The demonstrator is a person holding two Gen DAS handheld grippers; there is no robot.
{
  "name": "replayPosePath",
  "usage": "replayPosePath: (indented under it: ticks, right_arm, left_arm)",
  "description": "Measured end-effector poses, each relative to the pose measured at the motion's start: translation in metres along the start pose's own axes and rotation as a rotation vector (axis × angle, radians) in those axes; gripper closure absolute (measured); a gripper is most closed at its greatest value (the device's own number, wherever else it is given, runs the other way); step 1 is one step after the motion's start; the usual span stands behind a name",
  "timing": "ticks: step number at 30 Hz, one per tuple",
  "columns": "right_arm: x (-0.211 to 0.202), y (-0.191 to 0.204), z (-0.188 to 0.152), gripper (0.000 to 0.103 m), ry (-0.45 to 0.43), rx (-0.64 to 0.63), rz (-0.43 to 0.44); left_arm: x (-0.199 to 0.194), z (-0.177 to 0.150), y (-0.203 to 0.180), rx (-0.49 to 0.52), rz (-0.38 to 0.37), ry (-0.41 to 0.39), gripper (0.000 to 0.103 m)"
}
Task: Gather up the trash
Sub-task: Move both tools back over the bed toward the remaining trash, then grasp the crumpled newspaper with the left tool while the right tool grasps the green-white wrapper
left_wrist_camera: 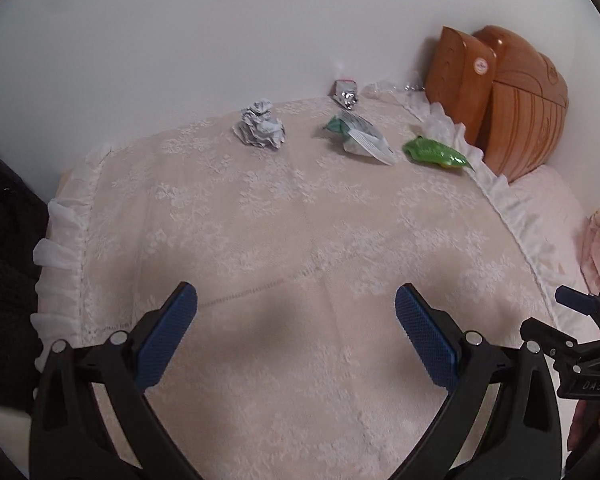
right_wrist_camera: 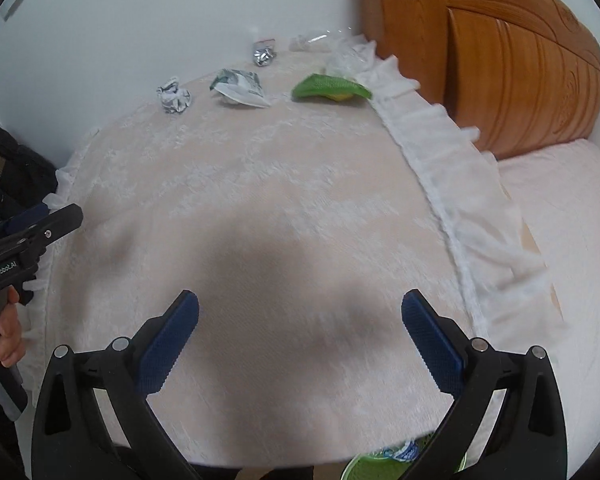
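Left gripper (left_wrist_camera: 296, 314) open, empty | right gripper (right_wrist_camera: 300, 318) open, empty | paper ball (left_wrist_camera: 260, 129), wrappers (left_wrist_camera: 364, 136) far ahead on bed (left_wrist_camera: 300, 220)

A lace-covered bed (left_wrist_camera: 300, 220) fills the frame. Along its upper edge lie crumpled paper (left_wrist_camera: 260, 124), a silver foil wrapper (left_wrist_camera: 345, 93), a green-white packet (left_wrist_camera: 360, 136) and a green wrapper (left_wrist_camera: 436, 154).

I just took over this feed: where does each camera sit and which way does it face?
Left wrist: on the left tongs, open, facing across the lace bedspread toward the wall; right tongs at its edge.
Right wrist: on the right tongs, open, facing likewise; a hand shows.
Both show the crumpled paper and green wrapper.
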State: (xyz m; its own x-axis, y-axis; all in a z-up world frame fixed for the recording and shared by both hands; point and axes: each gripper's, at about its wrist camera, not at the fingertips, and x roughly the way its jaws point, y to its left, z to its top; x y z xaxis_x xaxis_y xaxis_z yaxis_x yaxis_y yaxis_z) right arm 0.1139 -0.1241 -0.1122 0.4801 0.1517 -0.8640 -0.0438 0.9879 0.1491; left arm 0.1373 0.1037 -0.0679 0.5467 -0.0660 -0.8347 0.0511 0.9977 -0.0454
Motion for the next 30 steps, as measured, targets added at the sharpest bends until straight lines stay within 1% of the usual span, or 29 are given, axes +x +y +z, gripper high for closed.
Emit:
replayPosePath:
  ticks: [1,3,4,7,10,13,16,17,19,21,22,23,25,26,27,30]
  right_arm:
    - [0.013,0.008,0.021,0.002,0.003,-0.004,0.01]
    - [0.028,0.015,0.045,0.002,0.01,-0.009,0.013]
    - [0.042,0.023,0.066,0.002,0.01,-0.018,0.02]
    - [0.07,0.036,0.106,0.002,0.013,-0.042,0.011]
    - [0.106,0.053,0.152,0.002,0.017,-0.076,-0.005]
    - [0.143,0.061,0.187,0.002,0.042,-0.081,-0.005]
    - [0.169,0.063,0.207,0.002,0.066,-0.07,-0.01]
    - [0.18,0.064,0.213,0.002,0.082,-0.066,-0.033]
    - [0.196,0.065,0.221,0.002,0.102,-0.047,-0.062]
    - [0.202,0.066,0.224,0.003,0.105,-0.027,-0.056]
    - [0.204,0.066,0.224,0.005,0.104,-0.02,-0.054]
    - [0.204,0.067,0.225,0.018,0.1,-0.022,-0.067]
    - [0.202,0.069,0.226,0.03,0.092,-0.038,-0.07]
    - [0.2,0.07,0.227,0.041,0.09,-0.042,-0.071]
    - [0.197,0.07,0.227,0.044,0.085,-0.038,-0.06]
    - [0.181,0.071,0.228,0.044,0.049,-0.035,-0.051]
  left_arm:
    - [0.009,0.01,0.006,-0.01,-0.005,-0.003,0.008]
    - [0.03,0.031,0.018,-0.021,-0.008,-0.002,0.008]
    - [0.042,0.042,0.024,-0.023,-0.013,-0.001,0.008]
    - [0.073,0.071,0.034,-0.02,0.002,0.0,0.008]
    - [0.098,0.094,0.042,-0.013,-0.004,0.001,0.008]
    - [0.12,0.111,0.047,-0.009,-0.023,0.002,0.008]
    - [0.142,0.125,0.051,-0.003,-0.03,0.015,0.008]
    - [0.148,0.128,0.051,0.004,-0.021,0.018,0.008]
    - [0.157,0.132,0.053,0.013,0.005,0.023,0.008]
    - [0.161,0.135,0.057,0.004,-0.003,0.022,0.008]
    - [0.161,0.135,0.059,-0.005,-0.01,0.02,0.008]
    - [0.162,0.136,0.061,-0.011,-0.014,0.018,0.008]
    - [0.164,0.136,0.064,-0.012,-0.015,0.017,0.008]
    - [0.165,0.136,0.064,-0.008,-0.014,0.017,0.008]
    - [0.166,0.136,0.064,-0.006,-0.012,0.016,0.008]
    - [0.17,0.139,0.061,0.0,-0.021,0.014,0.008]
